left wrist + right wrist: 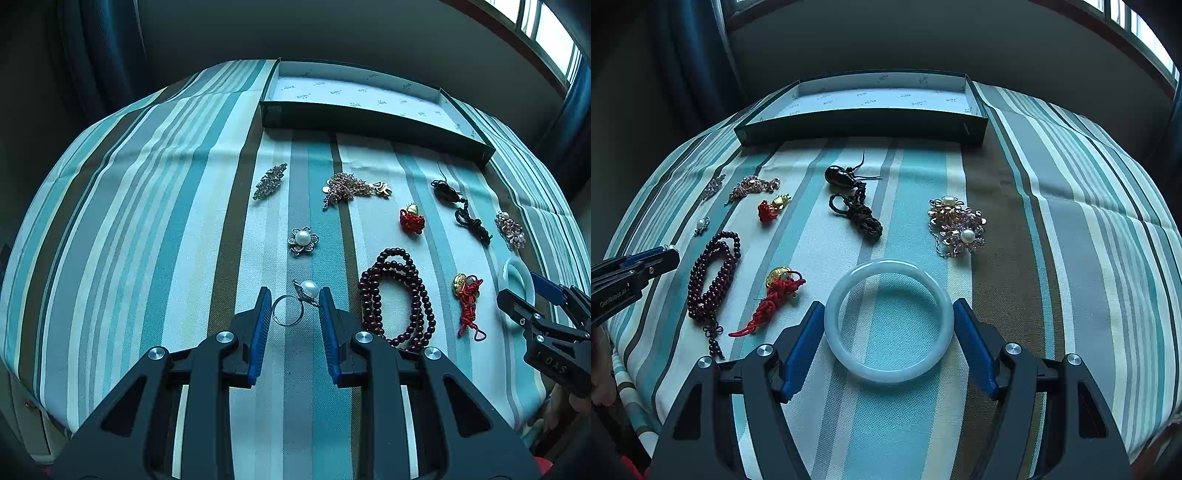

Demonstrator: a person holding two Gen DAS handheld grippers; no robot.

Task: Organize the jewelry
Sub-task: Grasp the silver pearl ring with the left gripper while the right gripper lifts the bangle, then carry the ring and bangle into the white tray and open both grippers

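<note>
Left gripper point(295, 301) is spread fairly wide, with the pearl ring point(295, 304) lying between the blue ribbed pads point(261, 321) — the thin metal band sits nearest the left pad, the pearl up by the right pad's tip. Can't tell if either pad actually touches it.

Right gripper point(889, 315) is splayed even wider around the jade-looking bangle point(889, 320), a smooth, milky pale ring lying flat on the cloth. Both pads sit right at its outer edge, touching or a hair off, but not squeezing it.

Everything's on a woven striped tablecloth point(1052, 240) in teal, grey, brown and cream. Just right of the left gripper lies a coiled string of dark red round beads point(397, 299), and further right a gold charm on a red knotted cord point(468, 299). Ahead of the left gripper is a sparkly flower brooch with a pearl centre point(303, 240). Ahead and right of the right gripper there's a gold filigree flower cluster with pearls point(958, 225); ahead and left, a glossy black pendant on braided cord point(855, 203). Way out front — a shallow dark-green box with a white printed lining point(857, 123).
</note>
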